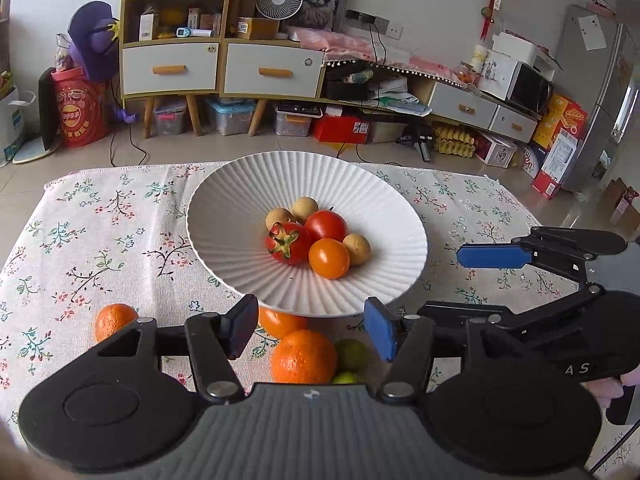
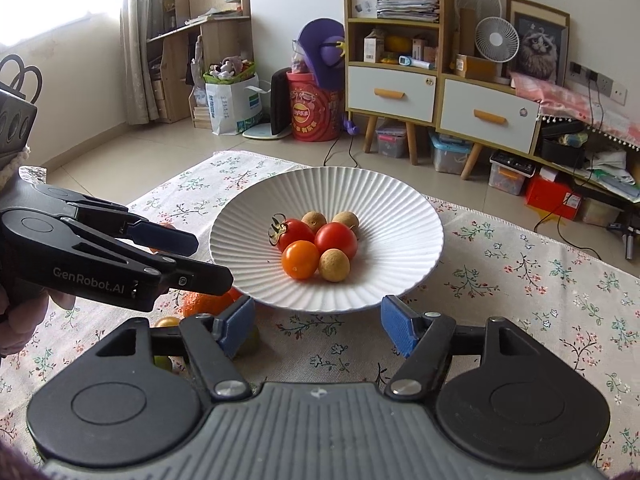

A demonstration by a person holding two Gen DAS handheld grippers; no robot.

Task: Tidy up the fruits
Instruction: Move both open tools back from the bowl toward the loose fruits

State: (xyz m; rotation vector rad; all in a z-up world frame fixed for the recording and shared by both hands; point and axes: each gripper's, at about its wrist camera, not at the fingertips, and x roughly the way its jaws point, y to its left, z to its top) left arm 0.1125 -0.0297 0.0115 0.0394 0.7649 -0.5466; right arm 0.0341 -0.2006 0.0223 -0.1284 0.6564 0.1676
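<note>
Jaws of left gripper (image 1: pixel 312 330) spread above orange (image 1: pixel 303 357).

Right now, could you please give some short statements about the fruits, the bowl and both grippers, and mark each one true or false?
1. The white bowl holds six small fruits. True.
2. The left gripper is shut on an orange. False: it is open and holds nothing.
3. The large orange lies on the tablecloth, outside the bowl. True.
4. The right gripper holds the orange tomato. False: it is open and empty; that tomato sits in the bowl.
5. The bowl holds only red tomatoes. False: an orange tomato and three tan fruits lie there too.
</note>
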